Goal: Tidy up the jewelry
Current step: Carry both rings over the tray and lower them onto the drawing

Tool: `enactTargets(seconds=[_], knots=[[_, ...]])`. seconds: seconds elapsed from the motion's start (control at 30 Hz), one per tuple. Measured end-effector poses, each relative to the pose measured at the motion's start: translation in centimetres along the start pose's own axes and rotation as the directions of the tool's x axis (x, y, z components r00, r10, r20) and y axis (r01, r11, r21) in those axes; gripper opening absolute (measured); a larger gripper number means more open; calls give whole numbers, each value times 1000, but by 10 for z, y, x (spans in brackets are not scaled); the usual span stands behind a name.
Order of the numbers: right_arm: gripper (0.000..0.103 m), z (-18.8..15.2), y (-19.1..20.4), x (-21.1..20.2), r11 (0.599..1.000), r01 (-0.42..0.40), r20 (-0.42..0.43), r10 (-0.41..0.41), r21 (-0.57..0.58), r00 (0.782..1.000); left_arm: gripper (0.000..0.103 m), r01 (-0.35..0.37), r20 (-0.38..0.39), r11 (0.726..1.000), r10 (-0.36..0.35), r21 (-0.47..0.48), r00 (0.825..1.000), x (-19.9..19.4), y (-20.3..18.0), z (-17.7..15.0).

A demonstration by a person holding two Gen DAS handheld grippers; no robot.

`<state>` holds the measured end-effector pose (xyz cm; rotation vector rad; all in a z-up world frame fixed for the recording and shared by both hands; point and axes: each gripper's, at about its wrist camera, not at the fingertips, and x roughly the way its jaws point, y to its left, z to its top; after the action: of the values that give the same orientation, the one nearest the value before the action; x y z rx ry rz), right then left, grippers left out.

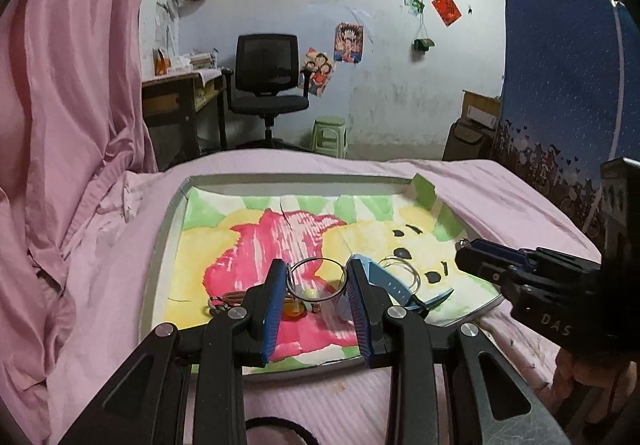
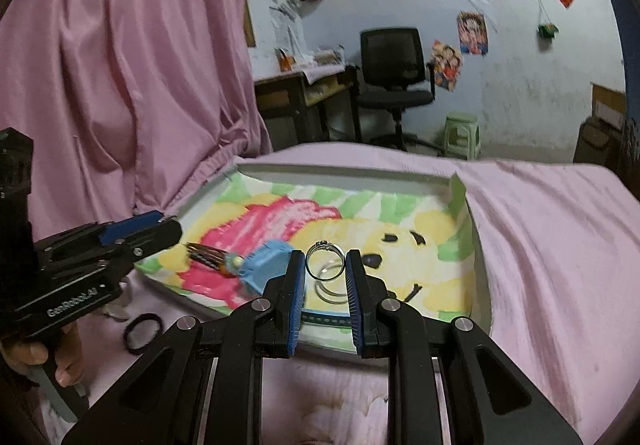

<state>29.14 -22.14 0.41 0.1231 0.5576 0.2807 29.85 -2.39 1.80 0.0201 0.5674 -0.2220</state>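
Right gripper [image 2: 325, 265] jaws grasp a silver ring [image 2: 323, 260] above the tray [image 2: 344, 176]; left gripper [image 1: 318, 275] jaws gape around a bangle [image 1: 318, 280], beside a blue watch [image 1: 386, 279].

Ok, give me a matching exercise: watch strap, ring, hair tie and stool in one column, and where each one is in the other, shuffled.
1. watch strap
2. ring
3. hair tie
4. stool

A. on the pink sheet, outside the tray
B. on the floor near the office chair
C. lying in the tray
D. between the right tongs

Pairs: 1-C, 2-D, 3-A, 4-B
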Motion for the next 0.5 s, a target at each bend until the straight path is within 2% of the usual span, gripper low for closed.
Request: enactTargets(seconds=[0.37, 0.5], knots=[[18, -8, -7, 41, 1000, 23, -101, -21, 16, 995, 29, 13, -127, 996, -25, -93, 992, 30, 17, -2], [18, -7, -9, 49, 1000, 20, -135, -19, 11, 991, 29, 8, -167, 995, -24, -98, 986, 37, 18, -3]])
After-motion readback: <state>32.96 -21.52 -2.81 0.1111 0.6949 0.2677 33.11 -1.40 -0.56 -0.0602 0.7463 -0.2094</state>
